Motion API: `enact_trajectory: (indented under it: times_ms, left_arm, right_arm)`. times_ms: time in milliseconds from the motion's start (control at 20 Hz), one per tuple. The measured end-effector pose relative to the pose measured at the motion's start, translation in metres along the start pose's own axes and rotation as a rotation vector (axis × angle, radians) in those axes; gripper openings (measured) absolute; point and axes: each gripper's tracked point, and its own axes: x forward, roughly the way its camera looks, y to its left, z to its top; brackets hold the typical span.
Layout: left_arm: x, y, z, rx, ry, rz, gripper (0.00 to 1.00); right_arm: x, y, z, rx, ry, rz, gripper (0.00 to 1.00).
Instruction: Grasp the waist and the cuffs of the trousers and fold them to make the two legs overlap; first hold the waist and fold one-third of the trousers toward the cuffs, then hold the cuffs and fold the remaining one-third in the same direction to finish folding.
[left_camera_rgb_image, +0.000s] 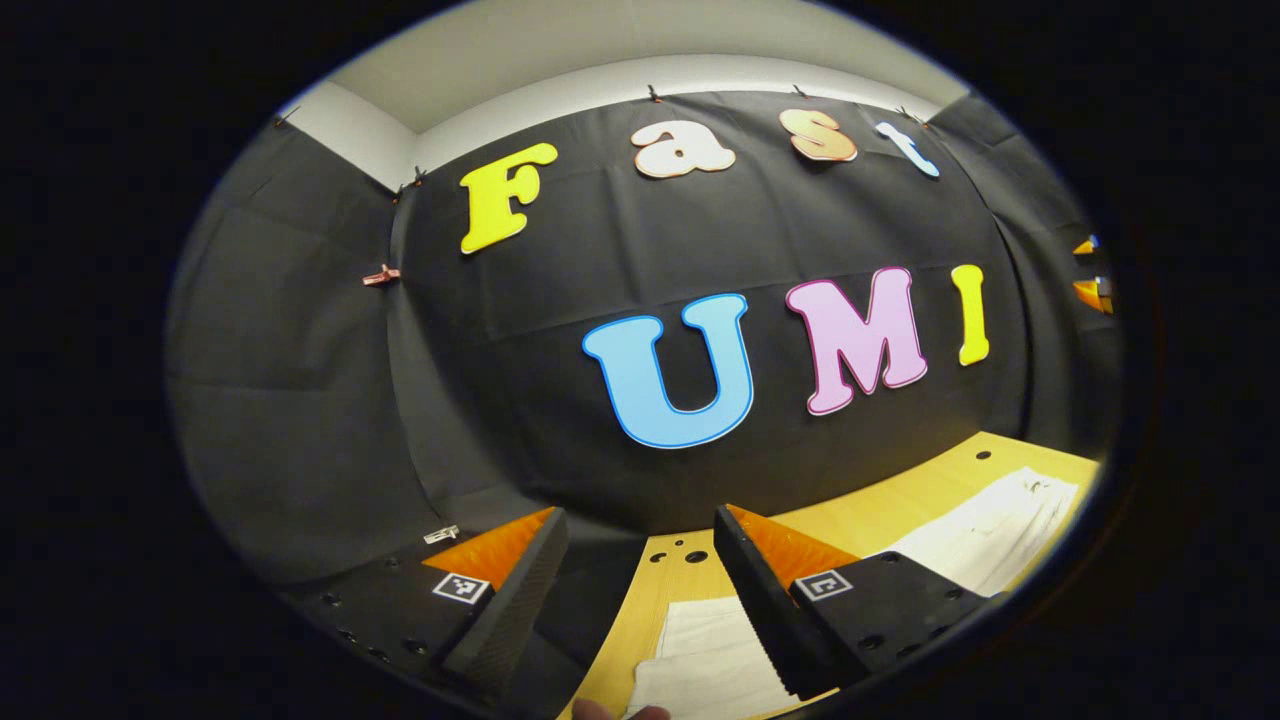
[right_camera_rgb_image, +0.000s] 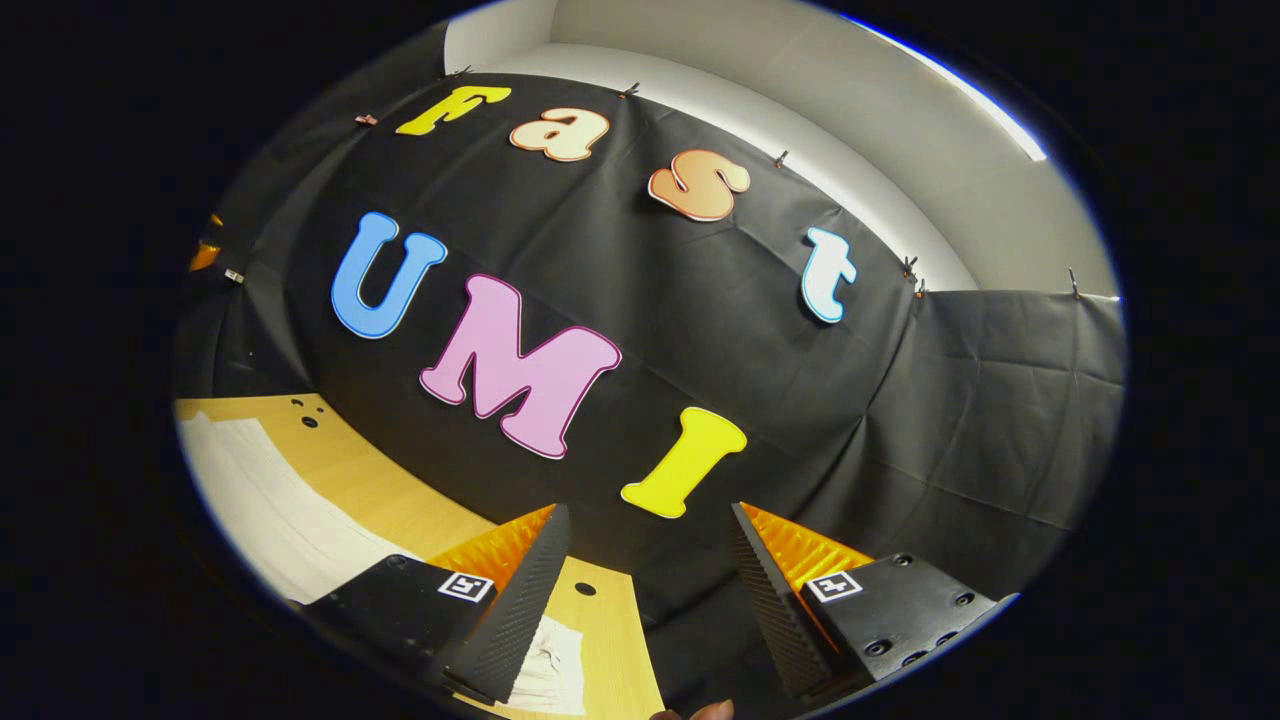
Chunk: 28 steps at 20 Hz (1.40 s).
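Both tools, left tool (left_camera_rgb_image: 640, 590) and right tool (right_camera_rgb_image: 645, 590), gape wide and hold nothing above the trousers (left_camera_rgb_image: 985, 540) on the table (left_camera_rgb_image: 880, 510). You haven't begun folding, I judge; lower them onto waist and cuffs.

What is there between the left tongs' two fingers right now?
In the left gripper view, the open left tongs grip nothing; through the gap you see bare wooden table and, lower down, the white trousers lying flat.
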Motion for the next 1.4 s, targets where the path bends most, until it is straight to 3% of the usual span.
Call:
enact_trajectory:
  times_ms: [250, 450, 550, 700, 900, 1100, 1400]
  left_arm:
    - [-0.007, -0.023, -0.057, 0.330, 0.060, -0.192, 0.95]
    - [-0.024, -0.043, -0.180, 0.516, 0.267, -0.405, 0.94]
    - [-0.031, -0.046, -0.235, 0.582, 0.347, -0.467, 0.95]
    - [-0.044, -0.048, -0.314, 0.764, 0.441, -0.572, 0.94]
    - [-0.067, -0.052, -0.387, 0.885, 0.576, -0.739, 0.93]
    - [-0.074, -0.042, -0.428, 0.976, 0.697, -0.811, 0.94]
    - [-0.033, -0.048, -0.427, 1.080, 0.674, -0.809, 0.87]
  right_arm:
    - [-0.014, 0.018, -0.047, -0.193, 0.056, 0.080, 0.97]
    - [-0.035, 0.040, -0.109, -0.299, 0.128, 0.149, 0.97]
    - [-0.043, 0.053, -0.144, -0.382, 0.170, 0.205, 0.97]
    - [-0.056, 0.063, -0.198, -0.561, 0.243, 0.286, 0.97]
    - [-0.079, 0.082, -0.259, -0.620, 0.341, 0.398, 0.97]
    - [-0.094, 0.095, -0.295, -0.641, 0.415, 0.464, 0.97]
    - [-0.101, 0.099, -0.338, -0.683, 0.479, 0.545, 0.97]
